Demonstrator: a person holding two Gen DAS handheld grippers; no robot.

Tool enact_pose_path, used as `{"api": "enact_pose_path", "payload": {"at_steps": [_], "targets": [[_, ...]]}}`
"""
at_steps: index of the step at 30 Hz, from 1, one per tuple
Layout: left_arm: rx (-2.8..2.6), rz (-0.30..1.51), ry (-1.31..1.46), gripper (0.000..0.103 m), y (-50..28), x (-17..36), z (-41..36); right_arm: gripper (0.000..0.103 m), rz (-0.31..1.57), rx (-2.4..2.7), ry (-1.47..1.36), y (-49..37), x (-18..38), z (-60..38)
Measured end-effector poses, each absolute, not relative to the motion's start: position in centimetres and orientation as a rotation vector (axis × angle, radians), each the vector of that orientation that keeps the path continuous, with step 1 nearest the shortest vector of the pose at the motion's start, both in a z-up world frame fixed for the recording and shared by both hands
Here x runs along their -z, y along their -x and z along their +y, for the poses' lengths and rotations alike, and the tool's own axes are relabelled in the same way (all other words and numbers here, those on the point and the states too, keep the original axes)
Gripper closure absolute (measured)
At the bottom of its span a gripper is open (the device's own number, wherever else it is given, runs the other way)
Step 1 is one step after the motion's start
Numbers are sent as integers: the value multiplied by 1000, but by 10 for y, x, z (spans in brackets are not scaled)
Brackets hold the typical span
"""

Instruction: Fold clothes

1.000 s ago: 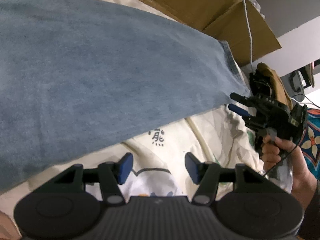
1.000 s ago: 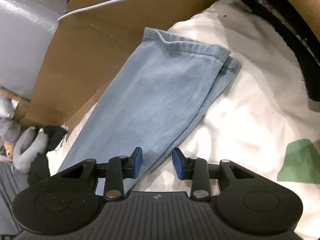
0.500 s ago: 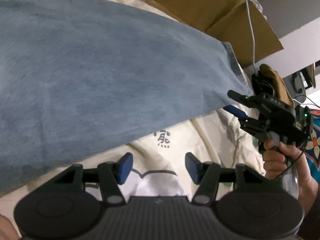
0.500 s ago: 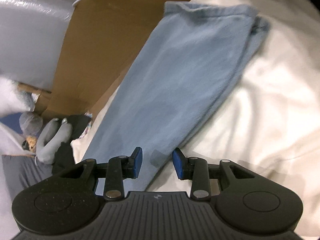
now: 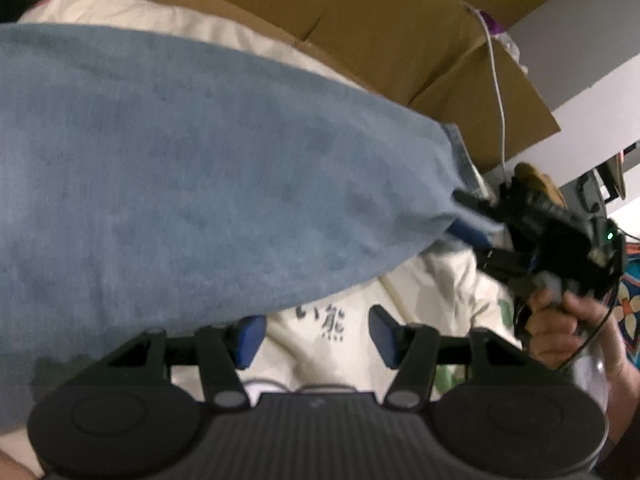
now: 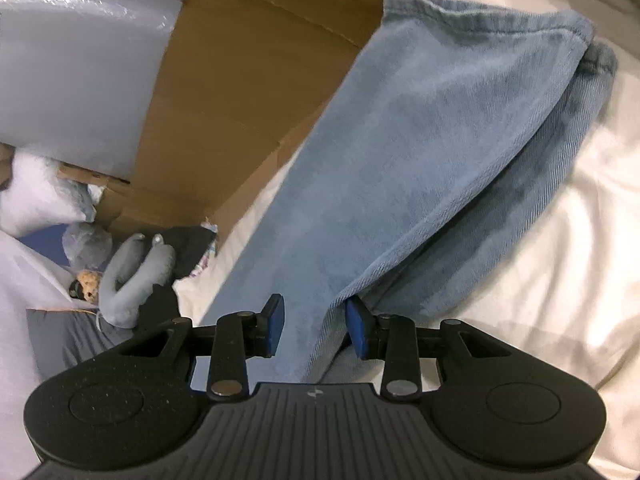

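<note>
Light blue jeans (image 5: 200, 180) lie stretched across a cream printed bedsheet (image 5: 420, 304). My left gripper (image 5: 316, 328) hovers open over the sheet, and its left finger reaches the jeans' near edge. Nothing sits between its pads. In the right wrist view the folded leg (image 6: 420, 140) runs up to its hem at the top. My right gripper (image 6: 314, 320) is open and straddles the leg's long doubled edge; the cloth lies between the pads, unpinched. The left wrist view shows that right gripper (image 5: 466, 216) near the hem end, held by a hand (image 5: 560, 328).
Flattened cardboard boxes (image 5: 380, 20) line the far side of the bed, with a white cable (image 5: 498, 92) hanging over them. A silvery wrapped bundle (image 6: 80, 60), a grey neck pillow (image 6: 132, 272) and dark clothes lie to the left beyond the bedsheet (image 6: 560, 260).
The right gripper has slid in over the jeans; the leg's edge now lies between its fingers. The jeans' near edge now reaches the left gripper's left finger.
</note>
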State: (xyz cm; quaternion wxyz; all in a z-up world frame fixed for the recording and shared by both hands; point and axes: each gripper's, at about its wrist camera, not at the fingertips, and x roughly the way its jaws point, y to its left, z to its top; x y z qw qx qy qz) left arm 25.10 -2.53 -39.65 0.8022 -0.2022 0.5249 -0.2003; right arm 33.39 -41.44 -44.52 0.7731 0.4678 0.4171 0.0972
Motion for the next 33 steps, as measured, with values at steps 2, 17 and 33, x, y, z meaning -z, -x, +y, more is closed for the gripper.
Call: {"api": "enact_pose_path", "payload": {"at_steps": [2,17,33], "targets": [[426,1109,436,44,-253,394,-23,58,923,-203,-1000,-333,449,-411],[410,1069,460,45,-266,388,-23,38,1038,-271,-936,-332,463,-377],[379,1135,380,46,-245,404,-14,39,1072,-341,-903,-326,461,-357]]}}
